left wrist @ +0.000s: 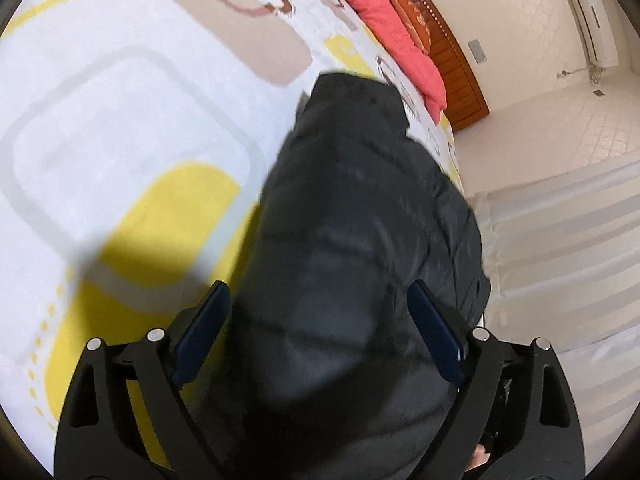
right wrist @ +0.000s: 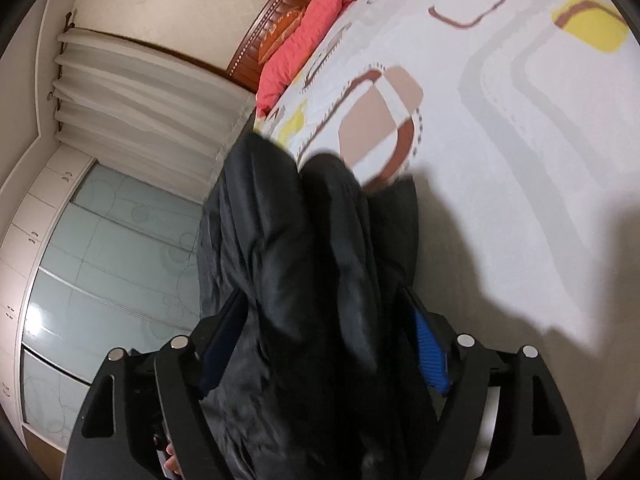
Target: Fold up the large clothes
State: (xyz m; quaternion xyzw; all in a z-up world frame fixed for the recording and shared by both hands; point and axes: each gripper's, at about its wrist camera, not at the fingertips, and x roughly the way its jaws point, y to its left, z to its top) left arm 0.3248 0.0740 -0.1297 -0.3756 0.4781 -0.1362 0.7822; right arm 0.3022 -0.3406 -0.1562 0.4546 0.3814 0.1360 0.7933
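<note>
— Where is the black quilted puffer jacket [left wrist: 360, 240]?

— Bunched up near the edge of the bed with the white, yellow and brown patterned cover [left wrist: 120, 120], below the coral pillow [left wrist: 396, 36] at the wooden headboard [left wrist: 452, 52].

— And the claws?

— The left gripper [left wrist: 320, 304] is spread wide, jacket between its fingers, pads off the cloth. The right gripper [right wrist: 324, 312] also straddles the jacket [right wrist: 304, 260]; whether it is pinching, I cannot tell.

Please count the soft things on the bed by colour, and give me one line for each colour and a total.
Black: 1, the padded jacket
Coral pink: 1, the quilt by the headboard
Orange: 1, the cushion beside the quilt
White with yellow and brown shapes: 1, the bedspread
Total: 4
</note>
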